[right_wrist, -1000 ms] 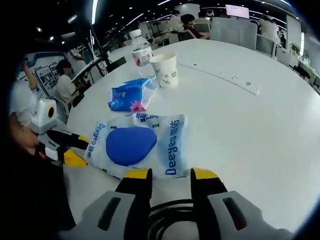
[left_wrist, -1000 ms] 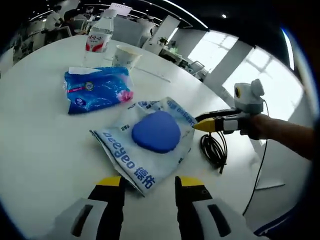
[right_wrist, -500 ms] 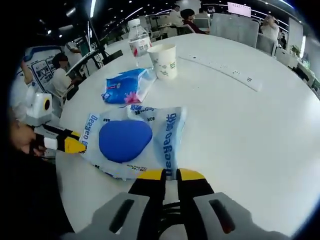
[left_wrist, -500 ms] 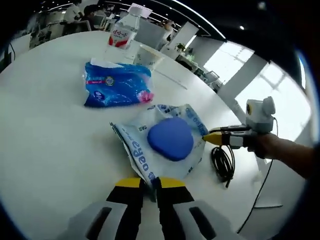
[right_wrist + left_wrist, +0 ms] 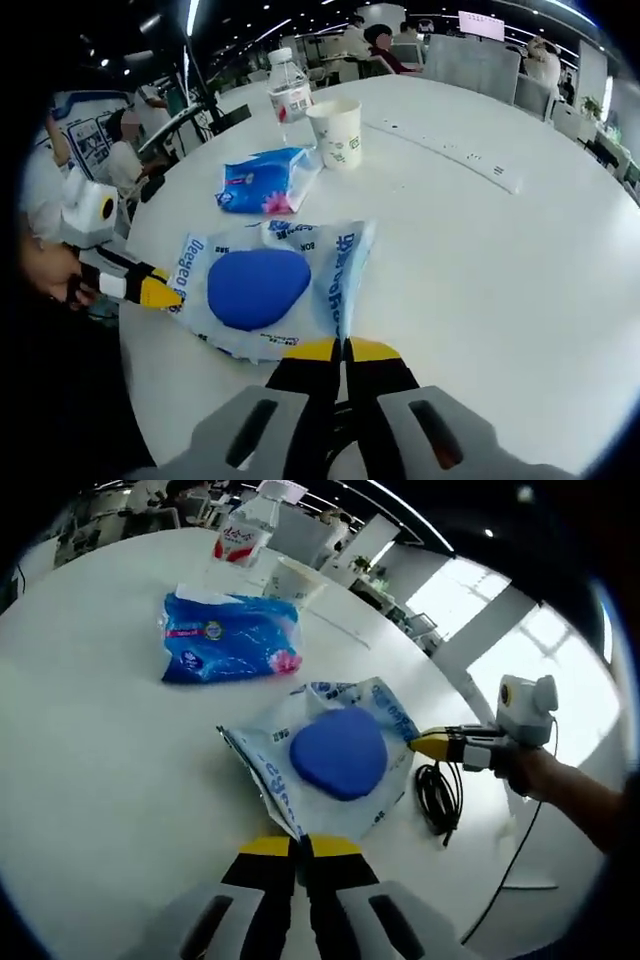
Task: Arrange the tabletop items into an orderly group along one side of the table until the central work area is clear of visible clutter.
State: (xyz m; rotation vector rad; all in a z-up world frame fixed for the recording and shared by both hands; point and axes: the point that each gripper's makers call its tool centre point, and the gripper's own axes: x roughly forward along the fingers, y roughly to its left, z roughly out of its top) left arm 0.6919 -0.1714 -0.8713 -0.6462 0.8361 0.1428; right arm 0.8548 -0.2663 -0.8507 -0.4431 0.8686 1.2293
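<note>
- White plastic pouch (image 5: 335,755) with a blue pad inside lies on the bench (image 5: 90,750), just ahead of both tools.
- Left tool (image 5: 297,846) is closed on the pouch's near edge; right tool (image 5: 341,350) is closed on the opposite edge.
- Step in hand, I judge: carrying the pouch toward the blue tissue pack (image 5: 228,640), paper cup (image 5: 336,132) and bottle (image 5: 287,88) beyond it.
- Next move calls for lifting both ends together, clear of the black cable (image 5: 438,795).

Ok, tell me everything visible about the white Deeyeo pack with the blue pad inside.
The Deeyeo pack is a soft, crinkled white plastic bag with blue lettering and a rounded blue pad in its middle. It lies flat on the white table. The left gripper and right gripper are shut on opposite edges. A blue wipes pack lies apart beyond it.
</note>
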